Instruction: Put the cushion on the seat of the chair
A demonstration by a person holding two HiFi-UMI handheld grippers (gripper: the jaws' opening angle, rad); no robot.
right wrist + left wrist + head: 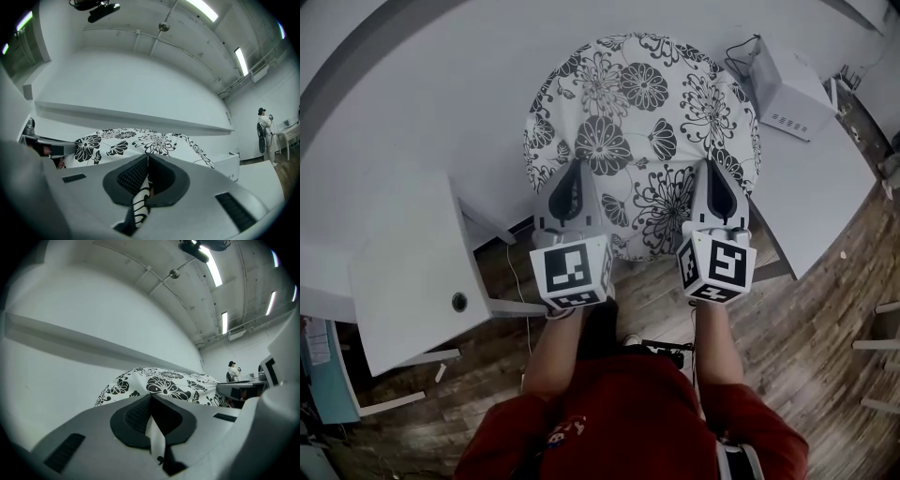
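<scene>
Now, left hand-held gripper [573, 178]: we pinch the round black-and-white floral fabric cushion [642, 103], its near edge.
Also, right hand-held gripper [713, 180]: clenched on it alongside.

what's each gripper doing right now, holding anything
Left gripper: closed on the near edge of the cushion.
Right gripper: closed on the same cushion's near edge.

One cushion [642, 122], two grippers, left [573, 173] and right [713, 173], one white box [787, 89]
</scene>
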